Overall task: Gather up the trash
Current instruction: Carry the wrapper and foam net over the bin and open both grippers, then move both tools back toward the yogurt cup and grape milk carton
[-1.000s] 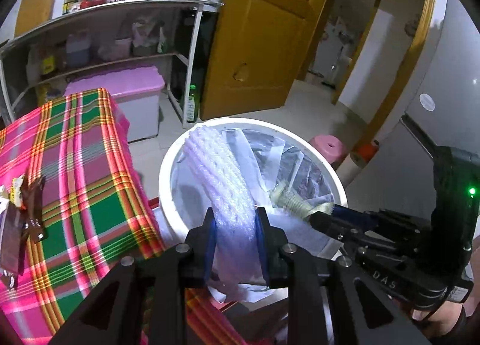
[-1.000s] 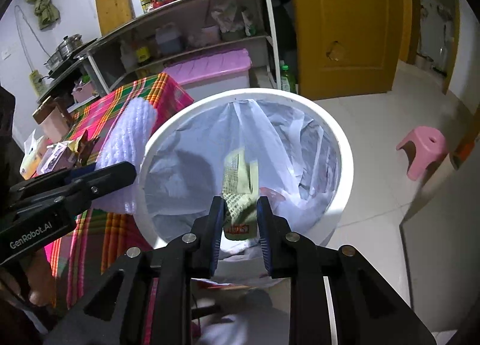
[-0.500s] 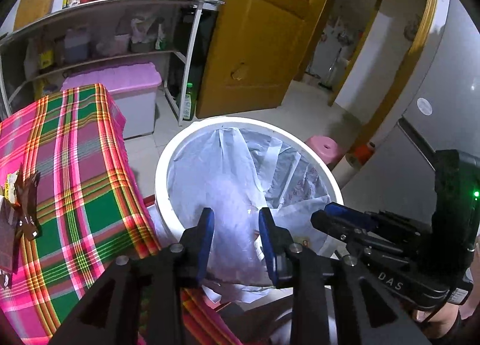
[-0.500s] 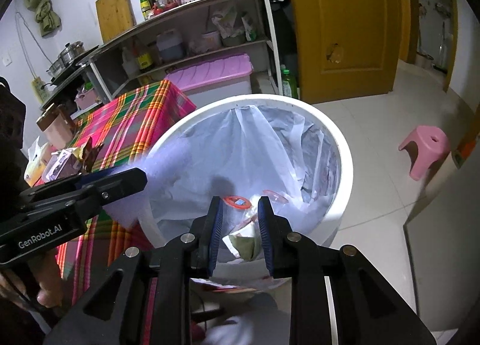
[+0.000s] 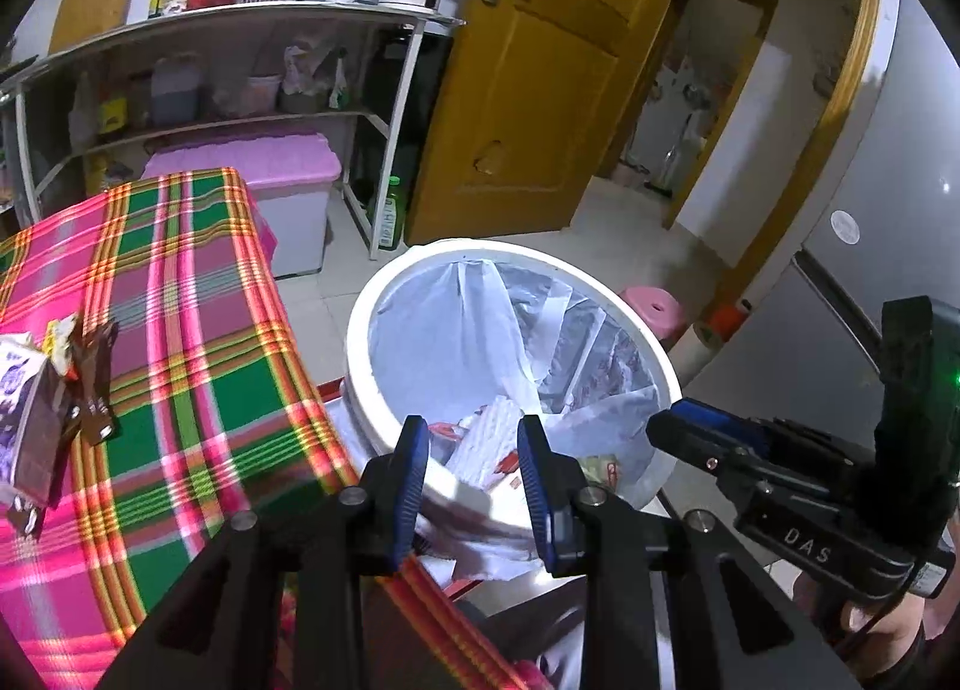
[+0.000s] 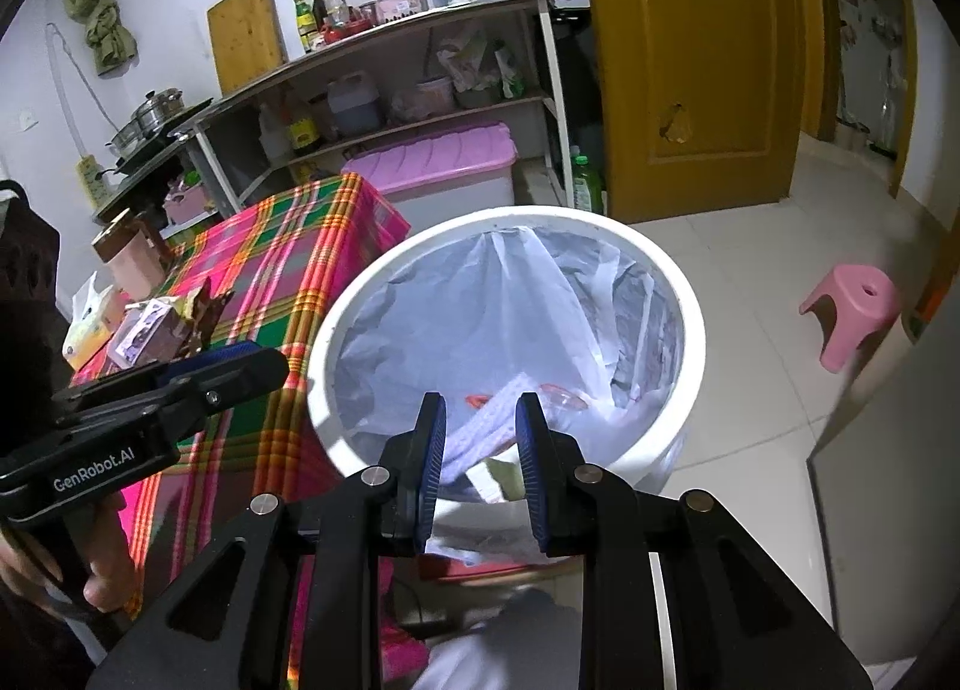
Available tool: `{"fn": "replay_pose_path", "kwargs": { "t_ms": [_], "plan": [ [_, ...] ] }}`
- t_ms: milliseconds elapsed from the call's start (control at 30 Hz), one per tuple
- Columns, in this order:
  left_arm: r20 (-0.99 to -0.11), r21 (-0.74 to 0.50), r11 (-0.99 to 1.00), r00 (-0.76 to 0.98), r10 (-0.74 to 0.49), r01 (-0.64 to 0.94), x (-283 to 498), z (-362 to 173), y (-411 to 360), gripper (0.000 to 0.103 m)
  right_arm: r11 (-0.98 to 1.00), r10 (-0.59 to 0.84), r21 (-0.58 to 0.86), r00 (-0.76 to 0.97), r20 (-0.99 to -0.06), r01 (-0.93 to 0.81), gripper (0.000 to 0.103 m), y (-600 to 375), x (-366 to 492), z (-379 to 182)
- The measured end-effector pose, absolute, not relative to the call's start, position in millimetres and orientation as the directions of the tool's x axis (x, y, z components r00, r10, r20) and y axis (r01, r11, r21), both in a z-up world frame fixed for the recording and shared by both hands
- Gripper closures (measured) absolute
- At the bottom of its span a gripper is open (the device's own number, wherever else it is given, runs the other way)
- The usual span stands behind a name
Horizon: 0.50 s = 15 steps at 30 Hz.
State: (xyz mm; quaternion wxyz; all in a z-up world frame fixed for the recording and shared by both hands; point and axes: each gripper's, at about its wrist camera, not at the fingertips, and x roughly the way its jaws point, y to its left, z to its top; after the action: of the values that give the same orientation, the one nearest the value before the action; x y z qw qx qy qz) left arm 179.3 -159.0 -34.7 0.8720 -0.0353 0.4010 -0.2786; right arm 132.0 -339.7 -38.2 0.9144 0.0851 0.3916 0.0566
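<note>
the left hand-held gripper (image 5: 473, 468) hangs over the near rim of the white trash bin (image 5: 360, 354), its blue ribbed pads parted with nothing between them; its jaws have just been opening, and the white foam net sleeve (image 5: 486, 438) lies down inside the bin, apart from the pads. the right hand-held gripper (image 6: 480, 465) also stands part open and empty above the same rim, pads not touching the bin.

the bin is round, with a thick smooth white rim and a thin, crinkled, translucent white liner bag (image 6: 480, 294) tucked into it. at the bottom lie the ribbed foam sleeve, a crumpled greenish wrapper (image 6: 504, 477) at 6 o'clock and a clear lid with a red edge (image 6: 561, 396). at 9 o'clock of the bin stands the bench (image 5: 180, 330), draped in a pink, green and yellow plaid cloth.

the left wrist view shows the right hand-held gripper from the side at 3 o'clock, and a torn brown wrapper (image 5: 90, 384) beside a purple carton (image 5: 24, 420) on the bench. the right wrist view shows the left hand-held gripper at 9 o'clock with a hand (image 6: 90, 570) under it, plus a pink plastic stool (image 6: 852, 312) on the tiled floor and a pink-lidded storage box (image 6: 444, 168) under the shelves.
</note>
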Motion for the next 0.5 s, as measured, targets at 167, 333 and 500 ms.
{"fn": "replay_pose_path", "kwargs": {
  "t_ms": [167, 333, 500],
  "plan": [
    [-0.675, -0.279, 0.856, 0.545, -0.497, 0.436, 164.7, -32.6, -142.8, 0.072, 0.976, 0.203, 0.203, 0.695, -0.690, -0.083, 0.078, -327.0, 124.5, -31.9],
    [-0.670, -0.275, 0.871, 0.569, -0.477, 0.407, 148.8, -30.4, -123.9, 0.072, 0.963, 0.265, 0.219, 0.693, -0.670, -0.156, 0.078, -307.7, 117.6, -28.8],
    [-0.666, -0.272, 0.890, 0.597, -0.448, 0.365, 135.4, -28.8, -99.3, 0.072, 0.953, 0.303, 0.221, 0.677, -0.671, -0.207, 0.078, -285.6, 114.0, -29.7]
  ]
}}
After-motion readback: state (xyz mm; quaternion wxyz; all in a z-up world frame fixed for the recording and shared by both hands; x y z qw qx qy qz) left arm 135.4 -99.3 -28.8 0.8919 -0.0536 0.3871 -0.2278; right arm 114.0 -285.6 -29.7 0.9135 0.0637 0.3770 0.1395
